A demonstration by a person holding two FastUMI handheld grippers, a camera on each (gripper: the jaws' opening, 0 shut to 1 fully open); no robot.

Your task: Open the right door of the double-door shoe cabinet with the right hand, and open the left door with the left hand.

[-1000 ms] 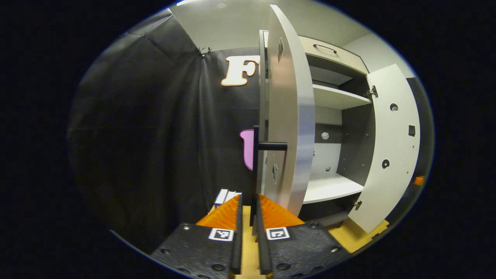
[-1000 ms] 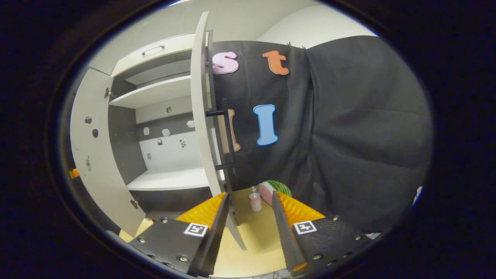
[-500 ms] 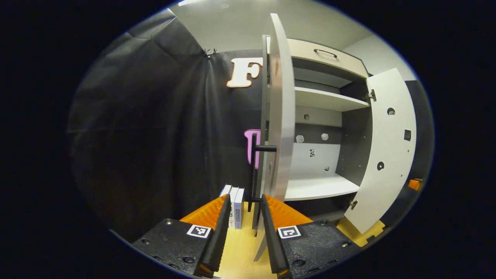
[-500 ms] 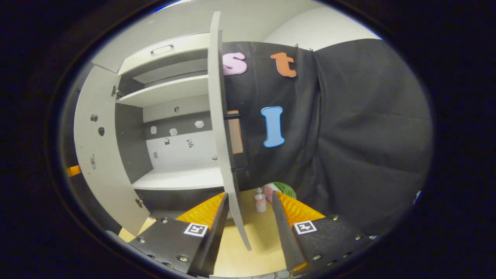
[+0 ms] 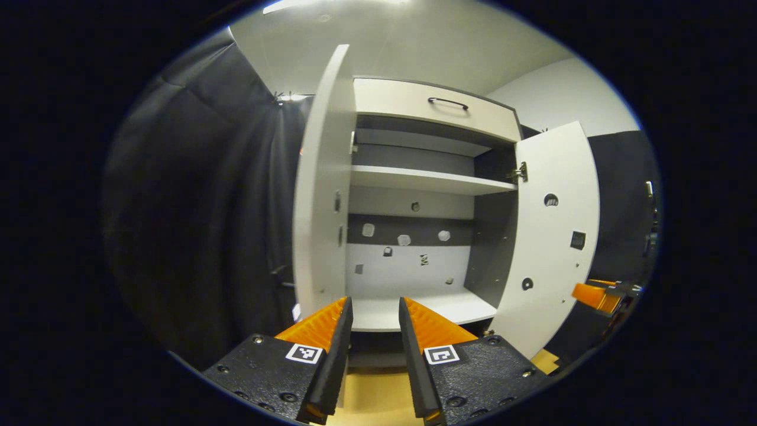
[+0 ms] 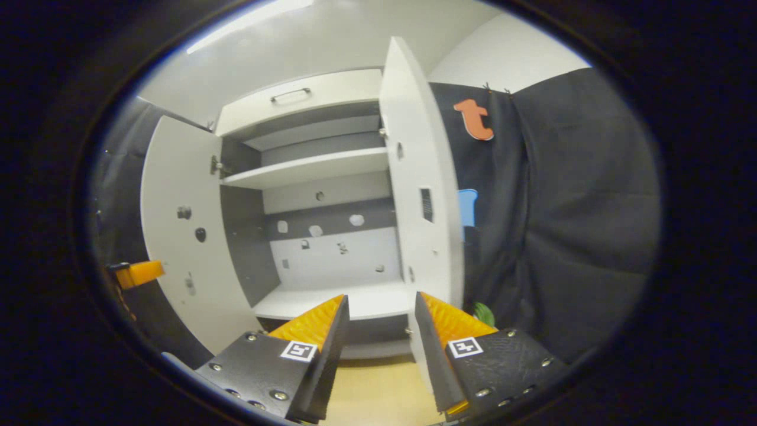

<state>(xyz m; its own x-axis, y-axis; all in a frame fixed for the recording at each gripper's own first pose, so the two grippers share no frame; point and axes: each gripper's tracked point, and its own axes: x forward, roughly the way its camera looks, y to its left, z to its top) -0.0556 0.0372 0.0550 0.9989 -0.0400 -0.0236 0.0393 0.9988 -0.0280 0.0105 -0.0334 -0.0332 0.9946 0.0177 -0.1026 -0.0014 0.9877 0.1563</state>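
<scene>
The pale shoe cabinet [image 5: 434,109] stands with both doors swung wide and bare shelves inside. In the left gripper view the left door [image 5: 319,195] is seen nearly edge-on, just beyond my left gripper [image 5: 374,300], which is open and holds nothing. The right door [image 5: 553,236] stands out at the right, with the tip of the other gripper [image 5: 597,294] beside it. In the right gripper view my right gripper [image 6: 381,296] is open and holds nothing, close under the right door [image 6: 423,195]. The left door [image 6: 177,236] stands at the left, next to the other gripper's tip [image 6: 136,273].
A drawer with a dark handle [image 5: 447,102] tops the cabinet. Black cloth walls flank it on both sides. A green striped object [image 6: 484,312] lies on the wooden floor [image 6: 378,390] behind the right door.
The left gripper, shut on the left door's handle a second ago, has opened and let go. Both doors have swung wider, and both views have turned from the door edges toward the cabinet's inside.
</scene>
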